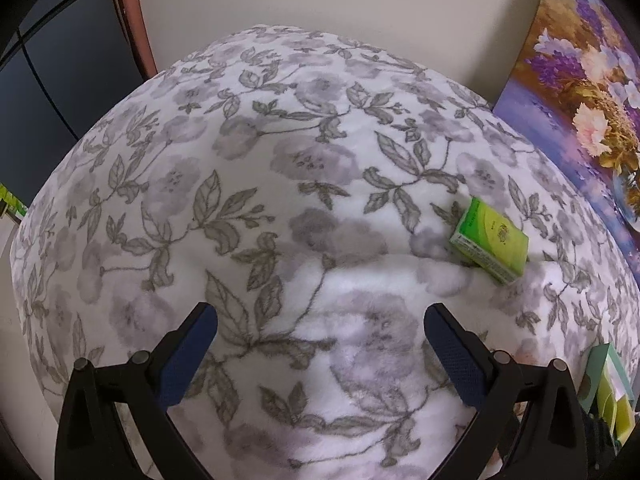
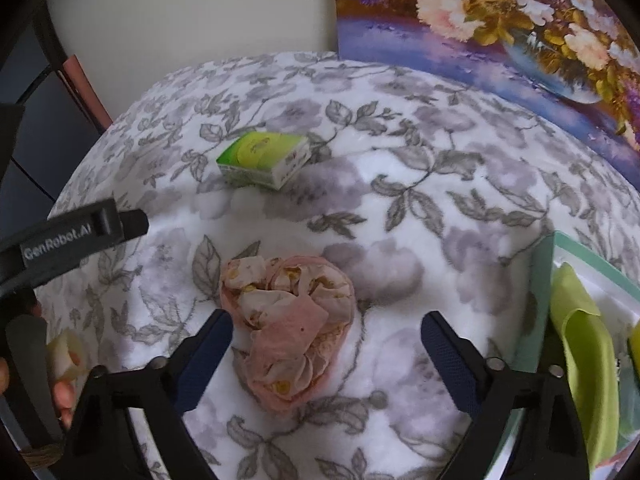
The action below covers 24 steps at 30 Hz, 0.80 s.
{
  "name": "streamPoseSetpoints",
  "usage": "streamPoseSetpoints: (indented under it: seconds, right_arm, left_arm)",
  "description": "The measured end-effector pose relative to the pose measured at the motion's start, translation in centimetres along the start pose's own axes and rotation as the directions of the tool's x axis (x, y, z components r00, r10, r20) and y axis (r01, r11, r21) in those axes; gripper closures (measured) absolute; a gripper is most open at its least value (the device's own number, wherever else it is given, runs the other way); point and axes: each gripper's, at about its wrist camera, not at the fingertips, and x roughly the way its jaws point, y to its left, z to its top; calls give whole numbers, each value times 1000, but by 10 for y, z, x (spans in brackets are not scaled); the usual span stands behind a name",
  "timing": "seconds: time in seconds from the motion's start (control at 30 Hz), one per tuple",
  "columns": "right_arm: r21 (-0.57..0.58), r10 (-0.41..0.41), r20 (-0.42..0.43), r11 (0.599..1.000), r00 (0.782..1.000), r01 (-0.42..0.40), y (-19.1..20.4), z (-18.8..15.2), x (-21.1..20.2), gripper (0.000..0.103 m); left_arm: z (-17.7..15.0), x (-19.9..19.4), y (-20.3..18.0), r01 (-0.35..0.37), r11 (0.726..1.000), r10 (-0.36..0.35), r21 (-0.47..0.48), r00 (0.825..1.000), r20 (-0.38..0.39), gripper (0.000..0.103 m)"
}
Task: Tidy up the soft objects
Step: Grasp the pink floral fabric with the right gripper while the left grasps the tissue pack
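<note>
A crumpled pink cloth (image 2: pixel 290 328) lies on the floral blanket (image 2: pixel 440 208) just ahead of my right gripper (image 2: pixel 326 330), which is open and empty with its jaws on either side of the cloth's near end. A green tissue pack (image 2: pixel 264 159) lies farther back on the blanket; it also shows in the left wrist view (image 1: pixel 490 240). My left gripper (image 1: pixel 320 320) is open and empty above bare blanket (image 1: pixel 240 160). The left gripper's body (image 2: pixel 76 236) shows at the left of the right wrist view.
A teal box (image 2: pixel 560 304) holding a lime-green cloth (image 2: pixel 588 340) stands at the right edge; it also shows in the left wrist view (image 1: pixel 604 376). A flower painting (image 2: pixel 500 32) leans on the wall behind. A dark cabinet (image 1: pixel 60 80) stands at the left.
</note>
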Motion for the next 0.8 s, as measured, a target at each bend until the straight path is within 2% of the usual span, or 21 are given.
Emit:
streamPoseSetpoints:
  seconds: [0.13, 0.27, 0.43, 0.6, 0.8]
  right_arm:
    - [0, 11, -10, 1000, 1000, -11, 0, 1, 6, 27]
    - [2, 25, -13, 1000, 1000, -24, 0, 2, 8, 52]
    - [0, 23, -16, 1000, 1000, -23, -1, 3, 8, 70]
    - [19, 32, -16, 999, 999, -31, -6, 3, 9, 84]
    - [32, 54, -12, 998, 998, -54, -12, 6, 8, 90]
  left_arm:
    - [2, 4, -7, 11, 1000, -10, 22, 1000, -15, 0]
    - [1, 7, -14, 16, 999, -14, 42, 999, -32, 0]
    - [4, 9, -19, 36, 998, -34, 49, 998, -47, 0]
    - [7, 9, -21, 53, 997, -51, 50, 998, -47, 0]
    - [12, 11, -26, 87, 995, -84, 53, 995, -46, 0]
